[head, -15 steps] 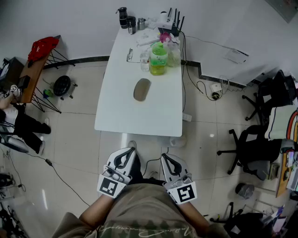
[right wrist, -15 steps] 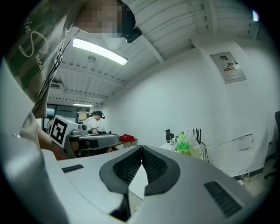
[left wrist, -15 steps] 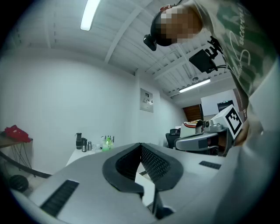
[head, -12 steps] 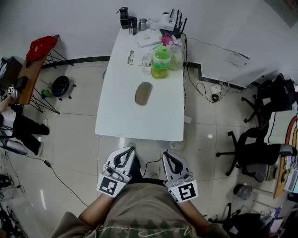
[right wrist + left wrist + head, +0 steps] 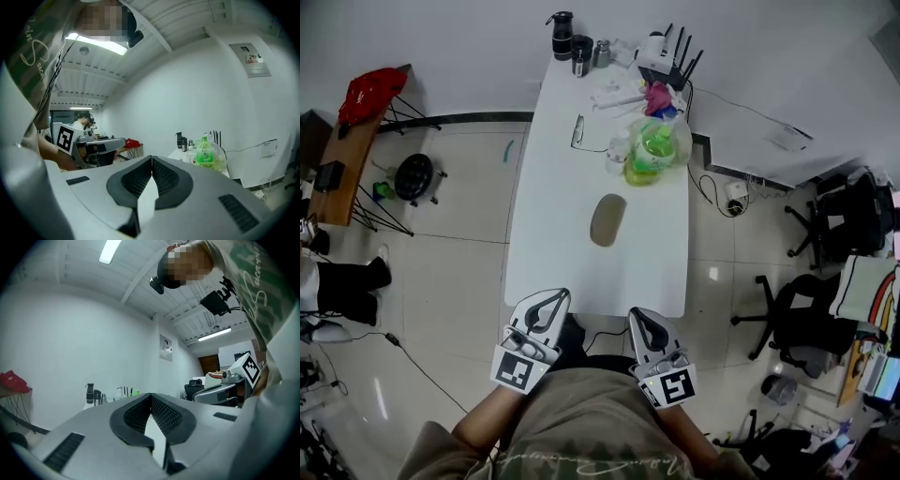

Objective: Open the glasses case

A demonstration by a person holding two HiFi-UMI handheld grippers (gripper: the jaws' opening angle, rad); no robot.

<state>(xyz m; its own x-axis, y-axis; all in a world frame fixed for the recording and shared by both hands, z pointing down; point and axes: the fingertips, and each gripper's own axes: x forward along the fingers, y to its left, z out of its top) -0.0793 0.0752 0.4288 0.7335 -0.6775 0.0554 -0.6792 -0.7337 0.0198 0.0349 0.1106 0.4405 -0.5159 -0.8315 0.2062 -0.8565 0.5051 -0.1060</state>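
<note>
A person stands at the near short edge of a long white desk, seen from above, holding a two-jaw gripper in each hand close to the body. The left gripper and the right gripper sit side by side just off that near edge, over the tiled floor, both pointing toward the desk. Each gripper's jaws are clenched together tip to tip, with nothing between them. The glasses case, a closed brownish oval, lies alone around the middle of the desk, slightly toward its right edge, well apart from both grippers. Toward the far end, near the right edge, stands a green bottle among small clutter, and at the far right corner a router with black antennas. A dark flask stands at the far edge. An office chair is on the floor to the right.
</note>
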